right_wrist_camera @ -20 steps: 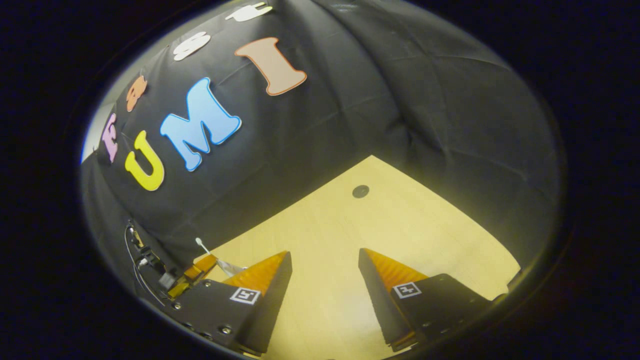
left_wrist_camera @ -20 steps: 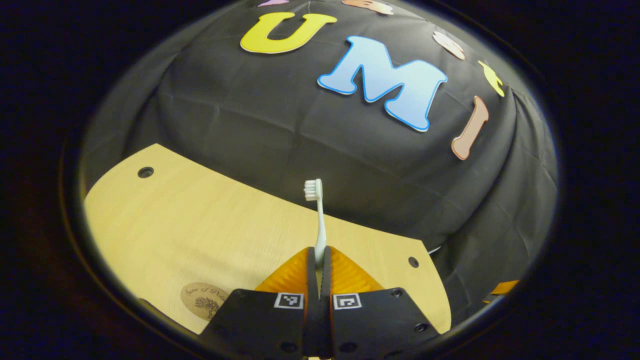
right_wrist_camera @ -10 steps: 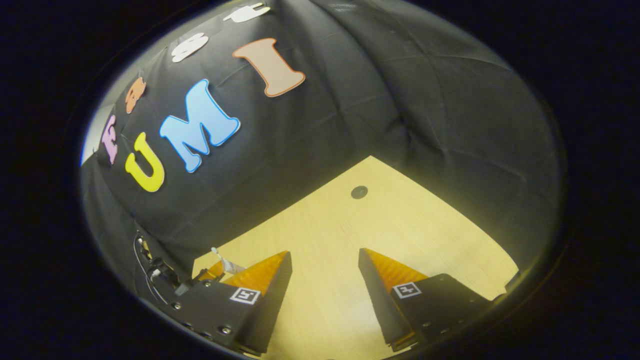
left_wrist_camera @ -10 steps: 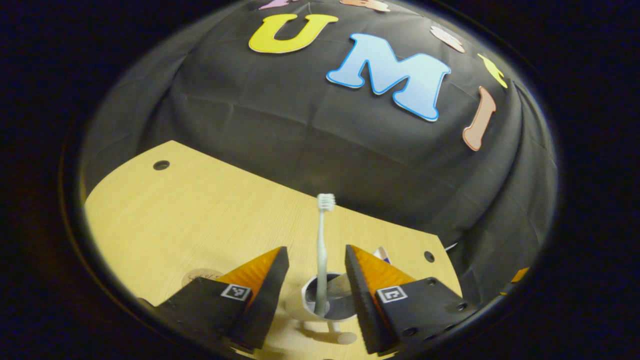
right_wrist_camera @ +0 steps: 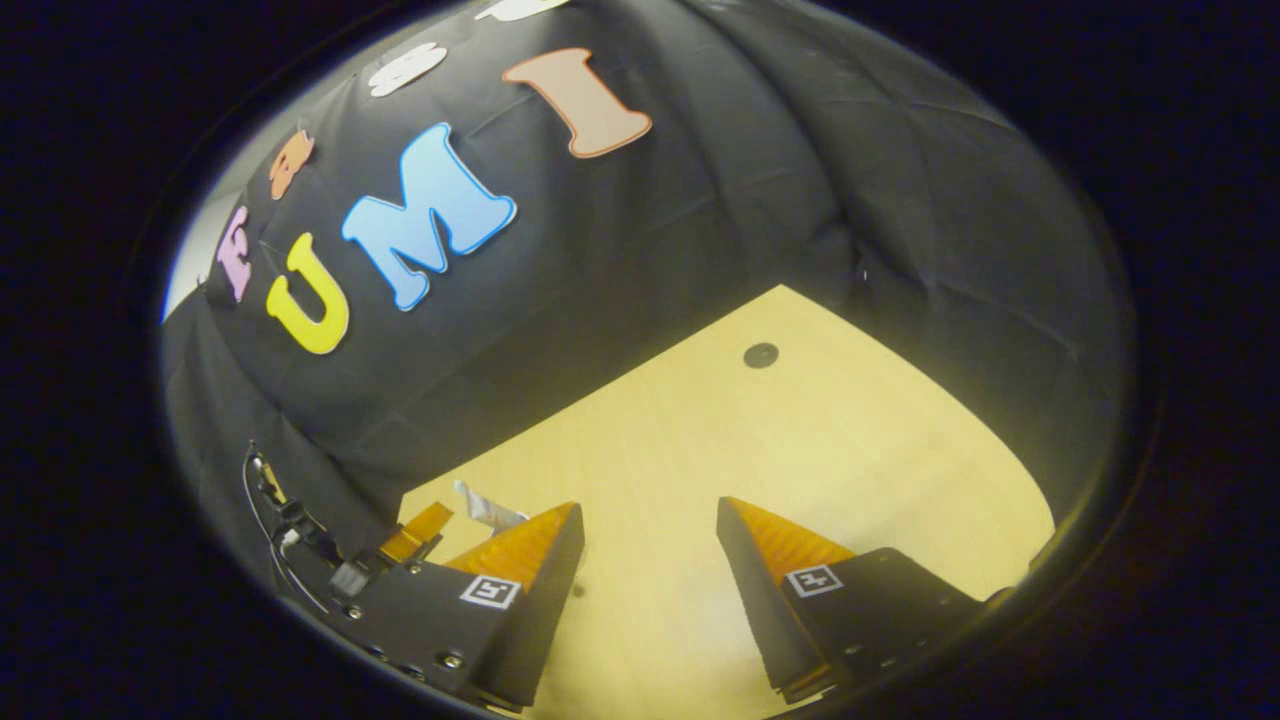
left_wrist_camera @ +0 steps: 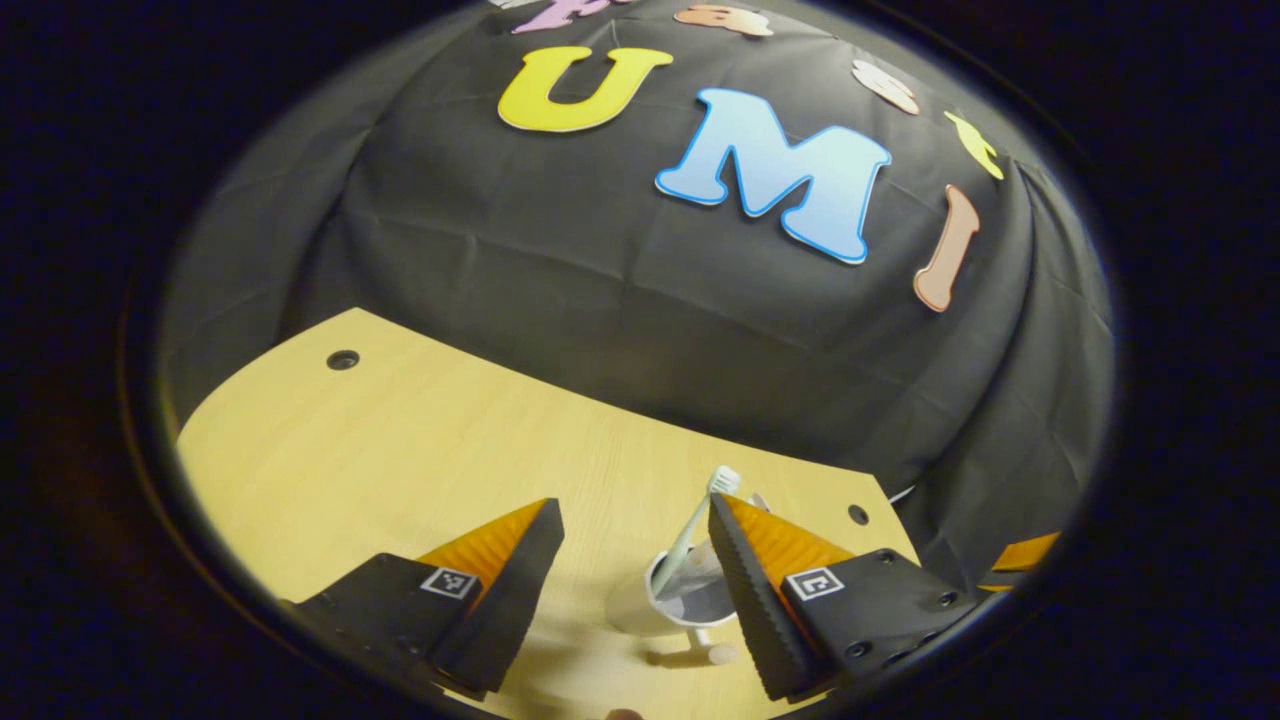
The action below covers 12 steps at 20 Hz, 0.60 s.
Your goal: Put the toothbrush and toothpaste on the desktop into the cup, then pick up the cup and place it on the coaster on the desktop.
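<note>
1. Since a second ago the left gripper (left_wrist_camera: 630, 550) has let go of the toothbrush (left_wrist_camera: 697, 530), which was pinched upright between its fingers; now it leans in the cup (left_wrist_camera: 665, 603), bristles up and to the right.
2. Left gripper's spread wide, nothing in it, cup sitting on the tabletop (left_wrist_camera: 400, 450) between the fingers and closer to the right one.
3. A bit of what looks like the toothpaste pokes out of the cup behind that finger, too hidden to be sure.
4. Right gripper (right_wrist_camera: 650, 540) is wide too and empty, over bare tabletop (right_wrist_camera: 800, 430).
5. In the right gripper view the other gripper is at the lower left.
</note>
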Available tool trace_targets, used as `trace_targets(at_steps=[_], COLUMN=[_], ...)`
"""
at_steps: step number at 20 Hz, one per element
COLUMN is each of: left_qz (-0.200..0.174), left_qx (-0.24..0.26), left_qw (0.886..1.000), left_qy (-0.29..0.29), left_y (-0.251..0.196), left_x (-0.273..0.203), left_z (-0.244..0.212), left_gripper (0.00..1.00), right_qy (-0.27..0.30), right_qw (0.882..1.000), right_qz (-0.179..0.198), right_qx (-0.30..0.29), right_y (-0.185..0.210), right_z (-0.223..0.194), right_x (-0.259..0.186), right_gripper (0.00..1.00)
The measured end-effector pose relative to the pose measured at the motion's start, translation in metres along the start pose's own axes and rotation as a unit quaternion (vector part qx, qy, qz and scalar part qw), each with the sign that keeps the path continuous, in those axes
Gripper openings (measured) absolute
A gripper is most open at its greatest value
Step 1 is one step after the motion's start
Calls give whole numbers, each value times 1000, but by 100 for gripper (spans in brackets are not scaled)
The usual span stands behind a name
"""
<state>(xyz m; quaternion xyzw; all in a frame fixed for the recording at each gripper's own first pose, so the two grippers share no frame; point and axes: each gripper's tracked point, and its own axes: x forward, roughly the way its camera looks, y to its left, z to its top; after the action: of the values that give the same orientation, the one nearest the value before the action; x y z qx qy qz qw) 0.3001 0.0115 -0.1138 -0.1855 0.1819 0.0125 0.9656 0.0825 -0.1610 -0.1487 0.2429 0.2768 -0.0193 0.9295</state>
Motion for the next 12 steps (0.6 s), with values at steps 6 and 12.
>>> trace_targets(at_steps=[6, 12], left_qz=[33, 83], left_qx=[32, 34], left_qw=[999, 996], left_qy=[-9, -8], left_y=[63, 142], left_x=[-53, -100], left_z=[25, 33], left_gripper=[96, 96], right_qy=[74, 170], right_qw=[996, 973], right_qz=[26, 5], right_qx=[-51, -154], right_y=[56, 93], right_z=[-65, -125], right_x=[36, 75], right_gripper=[81, 81])
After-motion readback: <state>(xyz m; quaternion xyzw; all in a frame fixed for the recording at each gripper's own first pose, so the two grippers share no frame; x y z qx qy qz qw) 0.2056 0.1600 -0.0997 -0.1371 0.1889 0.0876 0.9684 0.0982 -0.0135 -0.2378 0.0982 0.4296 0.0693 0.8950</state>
